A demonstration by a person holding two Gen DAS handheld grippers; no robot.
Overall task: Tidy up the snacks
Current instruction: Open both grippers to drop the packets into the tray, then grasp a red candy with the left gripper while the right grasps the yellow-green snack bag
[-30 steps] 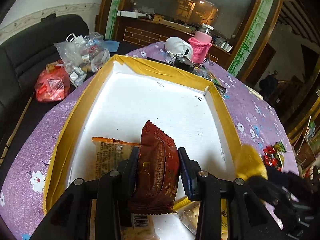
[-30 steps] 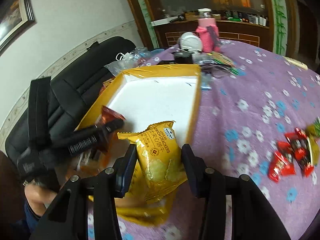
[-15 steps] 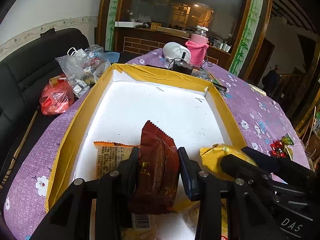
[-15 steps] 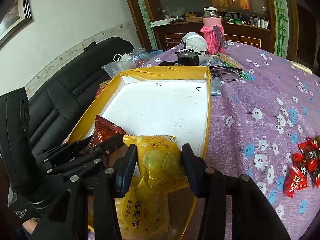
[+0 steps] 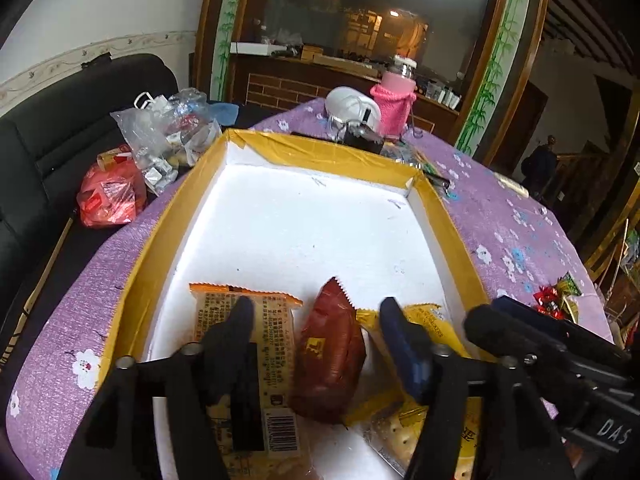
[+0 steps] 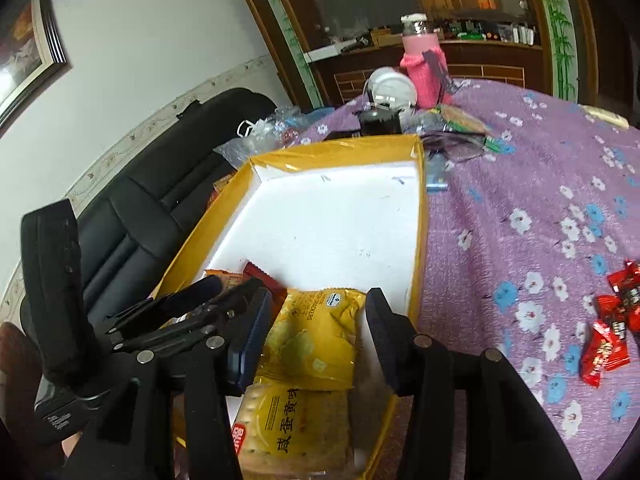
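In the left wrist view, the left gripper (image 5: 316,312) has its jaws opening, and the brown snack packet (image 5: 330,354) lies loose between them on the white floor of the yellow-rimmed box (image 5: 156,248), touching neither finger. Only this view shows clearly the orange-edged packet (image 5: 244,320) under the left finger, with its barcode, and the red bag (image 5: 108,196) and clear plastic bag (image 5: 168,136) on the black sofa (image 5: 48,128). The right gripper (image 5: 532,336) enters from the right edge and hides the box corner there. In the right wrist view, the right gripper (image 6: 320,312) has its jaws opening too; the yellow cracker packet (image 6: 312,340) sits between them, and I cannot tell if the pads are touching it. It rests on another cracker pack (image 6: 292,432) in the near corner of the box. Only here the red candies (image 6: 612,336) on the purple tablecloth (image 6: 540,200) are seen well. The brown packet is almost hidden behind the left gripper (image 6: 224,292).
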